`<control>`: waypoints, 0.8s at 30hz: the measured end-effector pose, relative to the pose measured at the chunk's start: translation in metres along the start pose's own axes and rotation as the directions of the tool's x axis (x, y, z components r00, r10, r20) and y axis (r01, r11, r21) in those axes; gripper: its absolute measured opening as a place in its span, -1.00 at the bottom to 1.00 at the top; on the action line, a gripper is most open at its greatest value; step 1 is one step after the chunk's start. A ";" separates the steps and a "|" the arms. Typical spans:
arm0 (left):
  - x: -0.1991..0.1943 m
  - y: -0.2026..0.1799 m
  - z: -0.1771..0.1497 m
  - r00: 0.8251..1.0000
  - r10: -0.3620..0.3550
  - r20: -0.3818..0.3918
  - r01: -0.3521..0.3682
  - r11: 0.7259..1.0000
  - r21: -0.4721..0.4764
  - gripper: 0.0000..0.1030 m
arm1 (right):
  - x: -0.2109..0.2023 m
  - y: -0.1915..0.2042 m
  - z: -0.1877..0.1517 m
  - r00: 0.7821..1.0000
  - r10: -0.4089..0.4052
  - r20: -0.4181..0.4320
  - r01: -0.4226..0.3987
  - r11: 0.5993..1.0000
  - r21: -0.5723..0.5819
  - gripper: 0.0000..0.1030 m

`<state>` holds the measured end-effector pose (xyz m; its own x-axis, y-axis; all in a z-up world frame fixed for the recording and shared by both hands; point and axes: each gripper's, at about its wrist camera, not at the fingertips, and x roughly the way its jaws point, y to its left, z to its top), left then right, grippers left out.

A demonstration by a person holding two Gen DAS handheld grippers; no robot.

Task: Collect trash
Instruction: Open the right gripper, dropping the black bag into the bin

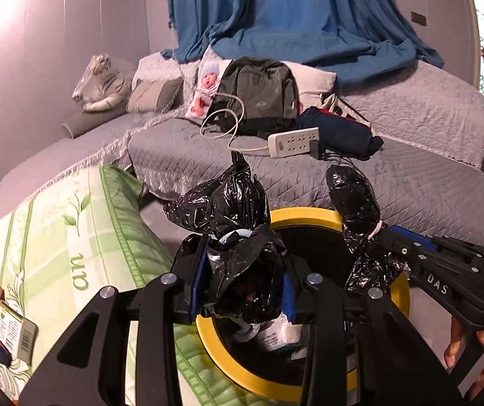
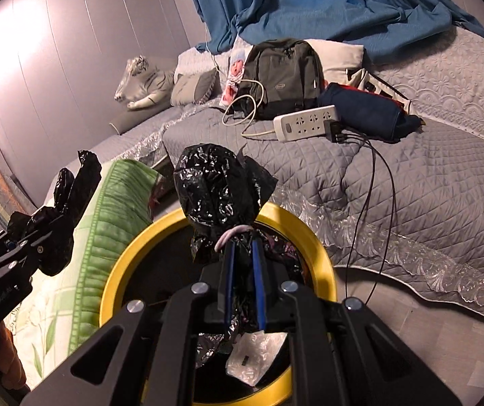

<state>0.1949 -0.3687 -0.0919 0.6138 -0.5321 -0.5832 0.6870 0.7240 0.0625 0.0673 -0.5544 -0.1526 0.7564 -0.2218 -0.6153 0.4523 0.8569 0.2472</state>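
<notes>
A yellow-rimmed bin stands on the floor by the bed, lined with a black trash bag. My left gripper is shut on one bunched ear of the bag, held above the rim's left side. My right gripper is shut on the other ear, which is cinched by a pale band. White wrappers lie inside the bin.
A grey quilted bed carries a backpack, a white power strip with dark cables trailing to the floor, and dark cloth. A green patterned cushion lies left of the bin. A hand holds the right gripper.
</notes>
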 end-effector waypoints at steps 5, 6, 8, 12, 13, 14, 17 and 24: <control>0.011 0.001 -0.002 1.000 0.013 -0.019 -0.013 1.000 -0.025 0.02 | 0.008 0.001 -0.001 1.000 -0.007 -0.019 0.007 1.000 -0.012 -0.73; 0.011 0.005 -0.002 1.000 0.014 -0.021 -0.015 0.999 -0.045 0.33 | 0.009 0.001 -0.001 1.000 -0.008 -0.021 0.008 1.000 -0.013 -0.62; 0.009 0.011 -0.003 1.000 0.024 -0.016 -0.025 0.997 -0.078 0.44 | 0.008 0.000 0.000 1.000 -0.012 -0.020 0.012 1.000 -0.001 -0.44; 0.001 0.023 -0.005 0.999 0.039 -0.009 -0.040 0.992 -0.116 0.69 | 0.003 -0.005 0.002 1.000 -0.031 -0.005 0.031 0.999 0.028 -0.12; -0.002 0.027 -0.006 0.999 0.032 -0.004 -0.032 0.991 -0.134 0.69 | 0.001 -0.006 0.003 0.999 -0.036 -0.003 0.036 0.999 0.031 -0.12; -0.005 0.032 -0.006 1.000 0.024 -0.003 -0.025 0.989 -0.148 0.70 | -0.002 -0.007 0.004 0.999 -0.043 0.003 0.043 0.998 0.036 -0.12; -0.016 0.043 -0.008 1.000 0.014 0.005 -0.013 0.985 -0.173 0.70 | -0.011 -0.004 0.004 0.999 -0.040 0.016 0.040 0.999 0.037 -0.12; -0.079 0.078 -0.013 0.993 0.061 0.103 -0.041 0.981 -0.187 0.71 | -0.046 0.040 0.003 0.994 0.080 0.070 -0.076 0.996 -0.054 -0.12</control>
<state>0.1955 -0.2645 -0.0516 0.6916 -0.5290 -0.4917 0.5760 0.8148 -0.0664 0.0523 -0.5113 -0.1119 0.8212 -0.1843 -0.5400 0.3671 0.8952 0.2527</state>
